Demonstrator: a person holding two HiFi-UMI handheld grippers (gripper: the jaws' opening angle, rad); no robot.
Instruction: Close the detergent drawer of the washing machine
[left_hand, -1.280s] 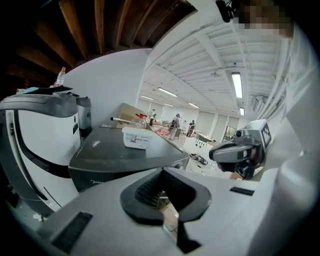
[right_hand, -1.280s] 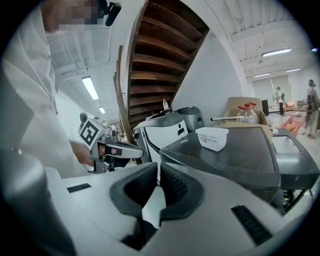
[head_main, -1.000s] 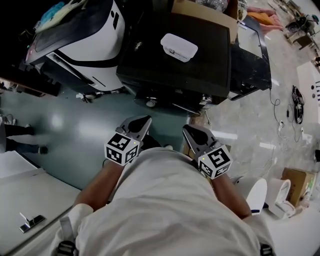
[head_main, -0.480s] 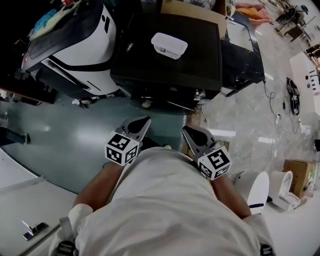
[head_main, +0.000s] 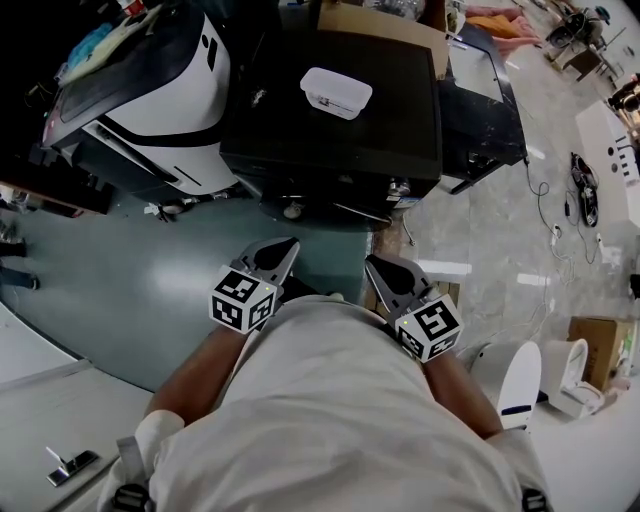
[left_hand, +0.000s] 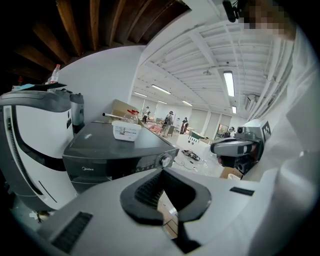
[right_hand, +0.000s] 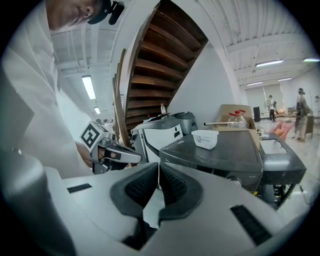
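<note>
We see a white tub (head_main: 336, 92) atop the washing machine (head_main: 330, 150), upper centre; below it, apart, left gripper (head_main: 286, 249) and right gripper (head_main: 378, 265) are pressed together, empty.

What I can't make out from here

In the head view the washing machine (head_main: 330, 110) shows me mostly its top, and its front panel is too foreshortened and dark for me to pick out the detergent drawer. In the left gripper view the body of the left gripper (left_hand: 162, 172) covers the machine's lower front, and the right gripper (right_hand: 158, 170) does the same in its own view. The label on the white tub (head_main: 336, 92) is too small to read. The white shirt (head_main: 330, 410) hides both hands. The white appliance (head_main: 150, 80) runs off the upper left edge. The distant people (left_hand: 170, 119) are too small to tell apart.
</note>
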